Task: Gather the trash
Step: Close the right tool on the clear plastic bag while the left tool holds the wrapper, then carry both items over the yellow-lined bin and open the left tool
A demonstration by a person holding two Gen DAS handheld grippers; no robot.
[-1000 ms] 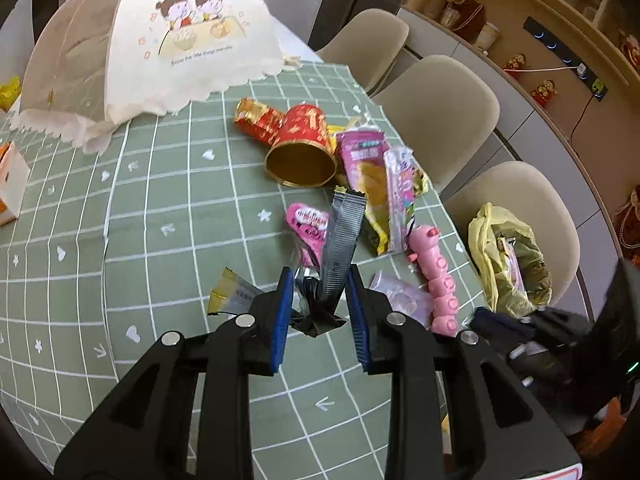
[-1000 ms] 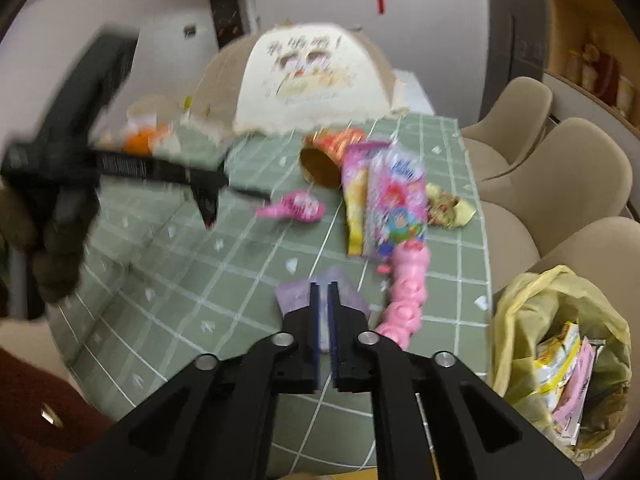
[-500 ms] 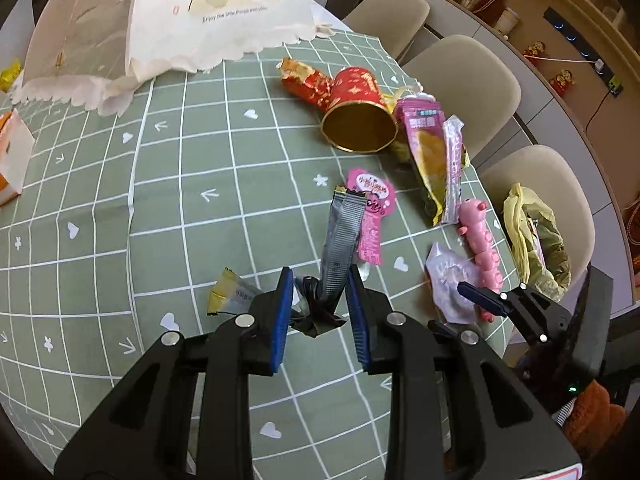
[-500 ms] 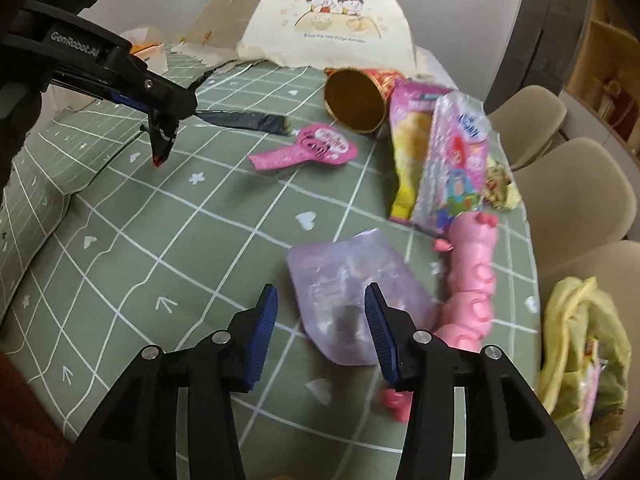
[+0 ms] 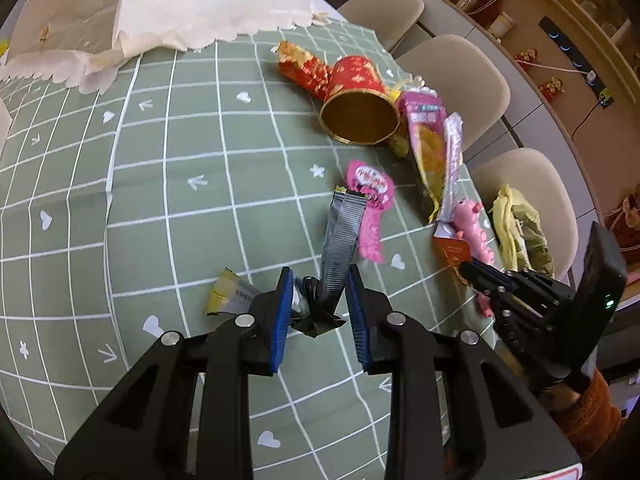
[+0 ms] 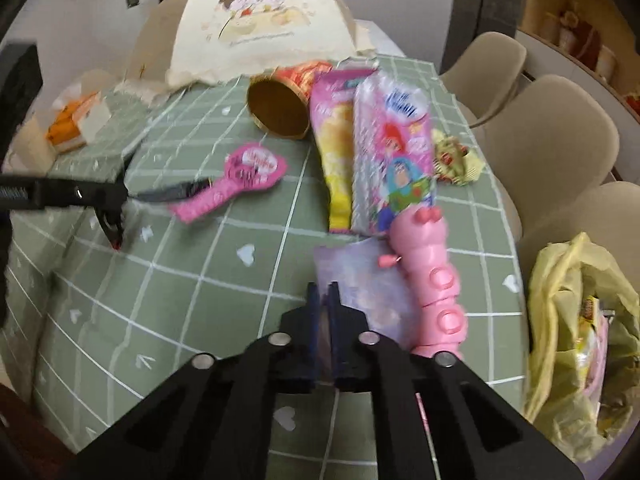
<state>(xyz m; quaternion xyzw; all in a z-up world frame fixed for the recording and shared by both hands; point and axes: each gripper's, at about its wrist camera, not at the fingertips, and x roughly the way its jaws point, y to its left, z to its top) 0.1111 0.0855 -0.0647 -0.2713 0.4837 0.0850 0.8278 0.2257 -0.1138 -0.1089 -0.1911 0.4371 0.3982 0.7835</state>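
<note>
With my right gripper (image 6: 325, 300) clenched on the purple packet (image 6: 360, 280) and my left gripper (image 5: 318, 304) grasping the grey wrapper (image 5: 340, 240), I should lift both cleanly toward the yellow bag (image 6: 576, 320).

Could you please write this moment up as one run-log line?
left gripper: shut on grey wrapper | right gripper: shut on purple wrapper | yellow bag: open

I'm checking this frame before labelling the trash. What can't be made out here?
- Purple wrapper, right wrist view: motion blur; near edge hidden by the right tongs.
- Black wrapper, left wrist view: crumpled end partly hidden between the left tongs.
- Yellow bag, right wrist view: contents blurred.
</note>
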